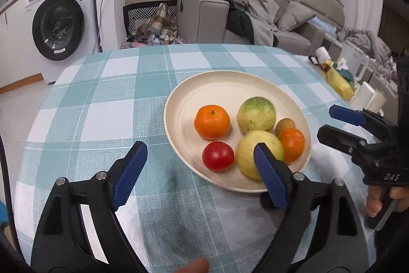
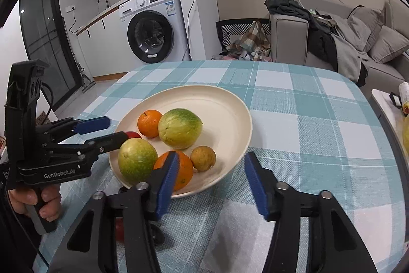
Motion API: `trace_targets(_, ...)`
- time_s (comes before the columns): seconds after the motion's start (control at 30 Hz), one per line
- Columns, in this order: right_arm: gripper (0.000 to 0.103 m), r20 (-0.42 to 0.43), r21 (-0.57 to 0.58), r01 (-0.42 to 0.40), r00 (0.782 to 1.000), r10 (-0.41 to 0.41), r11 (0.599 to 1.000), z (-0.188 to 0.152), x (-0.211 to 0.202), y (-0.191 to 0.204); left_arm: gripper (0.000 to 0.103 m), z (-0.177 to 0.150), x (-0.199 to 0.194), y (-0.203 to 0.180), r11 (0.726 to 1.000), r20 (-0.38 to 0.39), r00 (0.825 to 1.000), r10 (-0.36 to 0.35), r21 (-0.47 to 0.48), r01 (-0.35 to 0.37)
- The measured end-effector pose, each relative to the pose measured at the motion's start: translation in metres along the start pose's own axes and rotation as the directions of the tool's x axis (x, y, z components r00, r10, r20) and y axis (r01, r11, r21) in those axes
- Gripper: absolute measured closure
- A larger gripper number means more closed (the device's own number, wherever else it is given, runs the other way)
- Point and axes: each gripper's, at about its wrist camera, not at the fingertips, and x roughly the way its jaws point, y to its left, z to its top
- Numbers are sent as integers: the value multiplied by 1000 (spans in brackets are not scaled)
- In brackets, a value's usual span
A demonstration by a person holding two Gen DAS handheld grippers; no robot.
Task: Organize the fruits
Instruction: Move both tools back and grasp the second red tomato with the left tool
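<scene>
cream plate (image 2: pixel 230 104) w/ six fruits on checked tablecloth (image 2: pixel 306 124), right gripper (image 2: pixel 212 183) open at near rim, left gripper (image 2: pixel 112 131) open beside plate

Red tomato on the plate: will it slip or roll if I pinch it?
The tomato looks glossy and round, so it may slip and roll toward the plate middle. It probably bruises easily; squeeze gently.
</scene>
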Motion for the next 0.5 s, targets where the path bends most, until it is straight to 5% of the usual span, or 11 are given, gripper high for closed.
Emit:
trace_targets(0.03, 18, 12, 8, -10, 1000, 10, 1000, 0, -4, 0, 18, -1, -4, 0, 1000, 1, 1000, 3, -2, -3)
trace_targets(0.17, 0, 31, 13, -5, 999, 5, 1000, -1, -15, 1, 3, -8, -19, -3, 1000, 15, 1000, 16, 3, -16)
trace_targets(0.5, 0, 23, 12, 31, 999, -32, 999, -18, -35, 3, 1, -30, -58, -29, 999, 29, 1000, 10, 35, -11)
